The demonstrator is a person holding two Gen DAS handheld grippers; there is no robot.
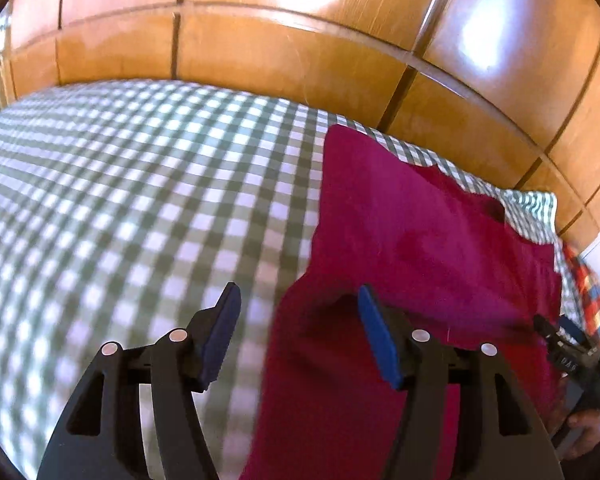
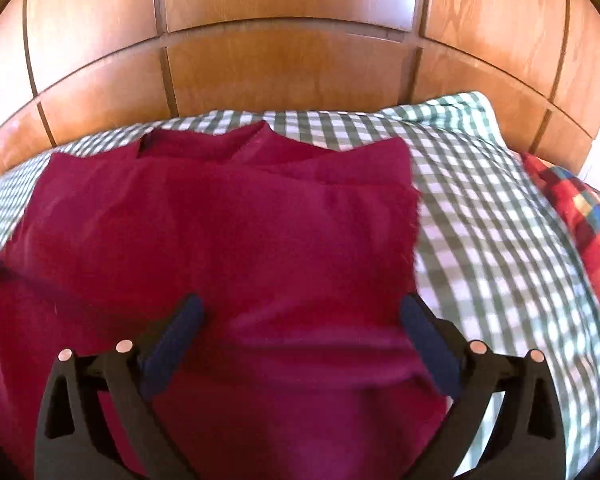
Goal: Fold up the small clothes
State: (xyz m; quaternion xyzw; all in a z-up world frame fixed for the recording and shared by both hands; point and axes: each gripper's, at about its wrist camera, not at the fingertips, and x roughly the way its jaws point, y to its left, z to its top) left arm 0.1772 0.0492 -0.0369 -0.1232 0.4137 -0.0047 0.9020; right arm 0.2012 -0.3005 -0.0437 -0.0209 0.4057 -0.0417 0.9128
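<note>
My left gripper (image 1: 298, 334) and right gripper (image 2: 300, 338) both gape wide, holding nothing, over the magenta shirt (image 2: 220, 232) lying on the checked bedsheet (image 1: 120, 200). It looks soft, light and floppy, so I'd pinch the near hem corners.

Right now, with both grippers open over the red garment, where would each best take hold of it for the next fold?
Probably at the near edge of the red garment, which lies spread flat on the checked sheet with its neckline at the far end. The left gripper straddles its left side edge and the right gripper sits over its near right part, so each could pinch a near corner, coming from its own side.
</note>
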